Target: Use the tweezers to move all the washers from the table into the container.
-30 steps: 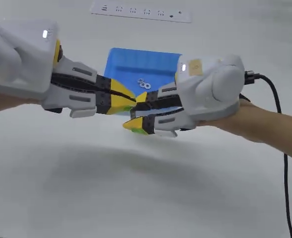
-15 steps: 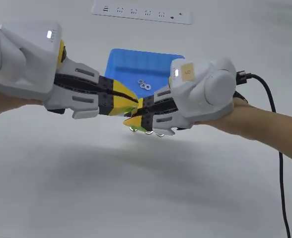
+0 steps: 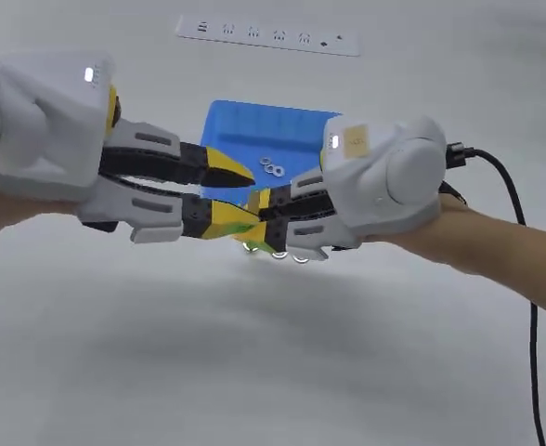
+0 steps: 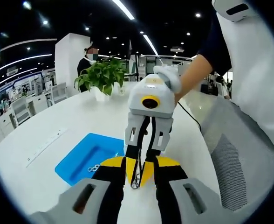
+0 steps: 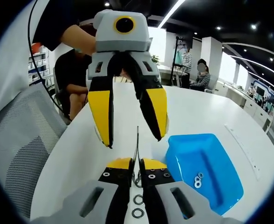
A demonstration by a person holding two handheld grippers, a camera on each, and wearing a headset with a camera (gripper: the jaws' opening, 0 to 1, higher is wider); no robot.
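Note:
My right gripper (image 3: 254, 223) (image 5: 136, 163) is shut on thin metal tweezers (image 5: 137, 142) (image 4: 136, 179), which stick up between its yellow tips. My left gripper (image 3: 253, 197) (image 4: 140, 163) stands open, its jaws spread on either side of the right gripper's tips and the tweezers. From the right gripper view, the left gripper (image 5: 134, 138) faces me with its jaws wide. A few washers (image 3: 289, 256) (image 5: 138, 206) lie on the white table just below the right gripper. Behind it, the blue container (image 3: 245, 125) (image 5: 216, 154) (image 4: 78, 161) holds a few washers (image 3: 271, 166) (image 5: 197, 180).
A white power strip (image 3: 268, 35) lies at the table's far edge. A black cable (image 3: 524, 242) trails from the right gripper along the person's forearm. A grey mesh chair (image 5: 20, 154) stands by the table, and a potted plant (image 4: 102, 74) farther off.
The left gripper's jaws, together at the meeting point earlier, have spread open. The right gripper has moved in between them and now holds the tweezers.

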